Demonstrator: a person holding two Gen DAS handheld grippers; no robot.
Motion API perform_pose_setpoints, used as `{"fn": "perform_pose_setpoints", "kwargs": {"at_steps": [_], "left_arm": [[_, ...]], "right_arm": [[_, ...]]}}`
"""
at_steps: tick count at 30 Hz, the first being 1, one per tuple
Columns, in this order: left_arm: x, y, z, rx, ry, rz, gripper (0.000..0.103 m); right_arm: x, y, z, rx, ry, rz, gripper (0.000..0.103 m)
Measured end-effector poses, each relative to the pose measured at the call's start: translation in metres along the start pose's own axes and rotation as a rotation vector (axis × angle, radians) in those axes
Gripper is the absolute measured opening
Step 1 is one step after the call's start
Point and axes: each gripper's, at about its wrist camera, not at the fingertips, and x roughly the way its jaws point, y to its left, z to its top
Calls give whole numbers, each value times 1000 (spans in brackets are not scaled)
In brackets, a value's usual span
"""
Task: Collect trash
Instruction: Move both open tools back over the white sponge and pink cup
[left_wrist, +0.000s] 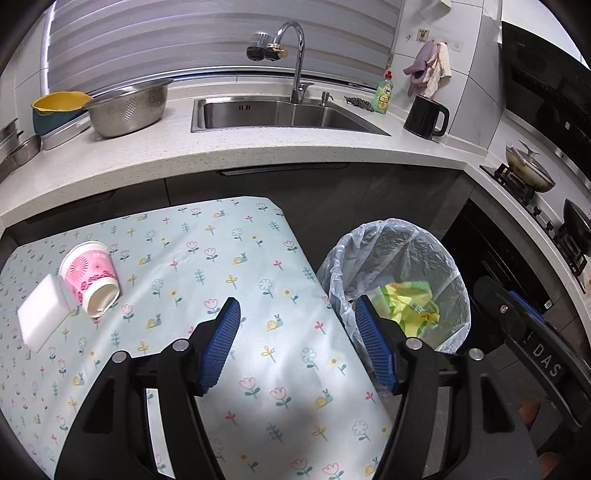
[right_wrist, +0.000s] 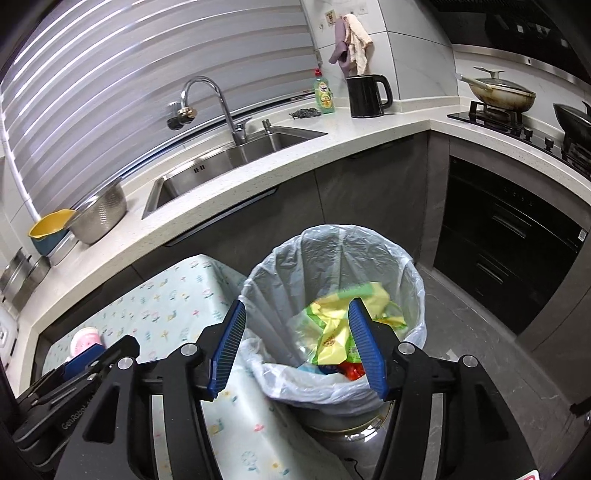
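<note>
A pink paper cup (left_wrist: 90, 277) lies on its side on the flowered tablecloth (left_wrist: 236, 266), touching a white sponge block (left_wrist: 43, 312) at the left. My left gripper (left_wrist: 297, 310) is open and empty above the table's right part. A bin with a clear bag (right_wrist: 332, 258) stands right of the table and holds yellow-green wrappers (right_wrist: 332, 325). My right gripper (right_wrist: 297, 310) is open and empty just above the bin's near rim. The cup also shows in the right wrist view (right_wrist: 85, 338), and the bin in the left wrist view (left_wrist: 399, 251).
A kitchen counter (left_wrist: 236, 155) with a sink (left_wrist: 280, 114), a steel colander (left_wrist: 129, 107), a yellow bowl (left_wrist: 59, 101), a soap bottle (left_wrist: 384, 92) and a black kettle (left_wrist: 424, 116) runs behind. A stove with pans (right_wrist: 502, 96) and a dark oven (right_wrist: 509, 236) are at the right.
</note>
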Motion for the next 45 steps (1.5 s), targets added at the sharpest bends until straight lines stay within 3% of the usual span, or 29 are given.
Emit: {"fn": "perform_pose_setpoints", "kwargs": {"at_steps": [15, 27, 45], "left_arm": [[-48, 61, -14, -59, -48, 74, 74], [-77, 129, -32, -109, -61, 168, 75], [-92, 217, -65, -161, -33, 276, 86]], "right_arm": [[-33, 73, -22, -79, 13, 98, 60], [-45, 142, -48, -154, 50, 184, 60], [-32, 230, -88, -255, 124, 265, 63]]}}
